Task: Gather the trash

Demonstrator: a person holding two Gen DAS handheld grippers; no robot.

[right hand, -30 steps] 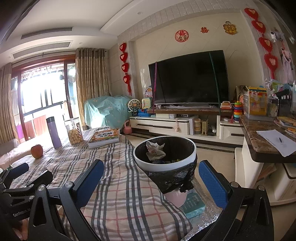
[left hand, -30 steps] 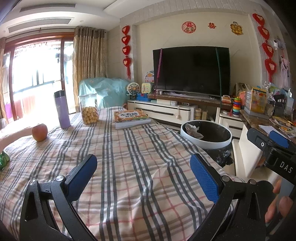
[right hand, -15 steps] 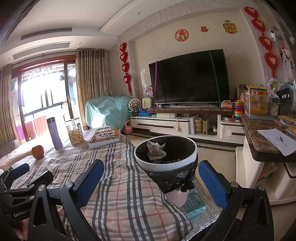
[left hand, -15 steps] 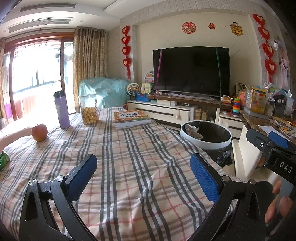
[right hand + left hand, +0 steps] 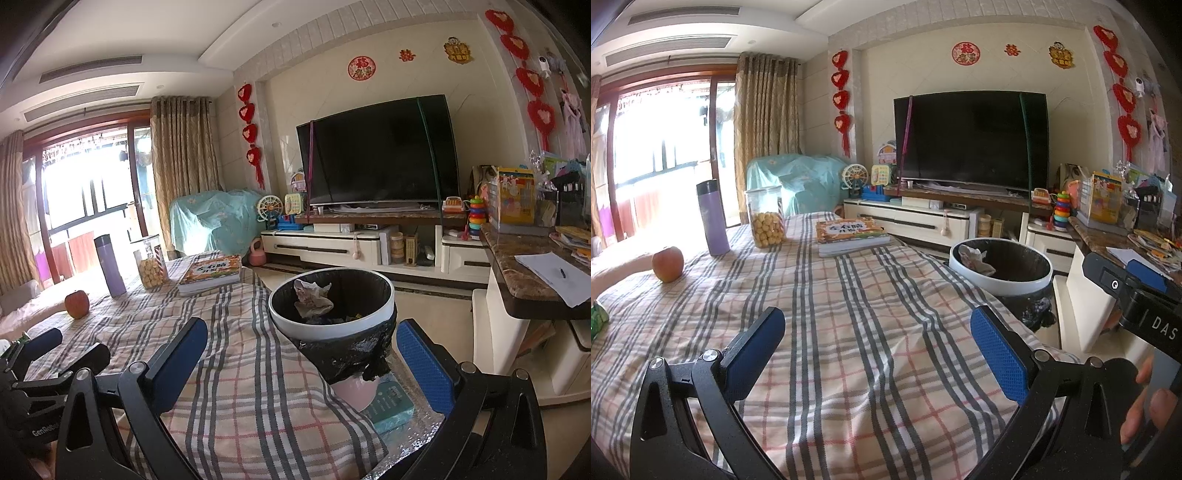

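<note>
A white-rimmed trash bin (image 5: 384, 312) with a black liner stands at the right end of the table, with crumpled paper (image 5: 312, 297) inside. It also shows in the left wrist view (image 5: 1015, 286), paper (image 5: 975, 256) included. My left gripper (image 5: 877, 349) is open and empty above the plaid tablecloth (image 5: 849, 332). My right gripper (image 5: 299, 360) is open and empty, just in front of the bin. A green wrapper (image 5: 597, 319) lies at the table's left edge.
On the table stand an apple (image 5: 667, 264), a purple flask (image 5: 712, 218), a snack jar (image 5: 765, 216) and a book (image 5: 851, 236). A counter (image 5: 532, 280) with papers is at the right. A TV (image 5: 971, 140) and cabinet fill the far wall.
The right wrist view has tilted slightly; the bin sits a little lower and nearer in it. The left gripper has barely moved. Both stay open.
</note>
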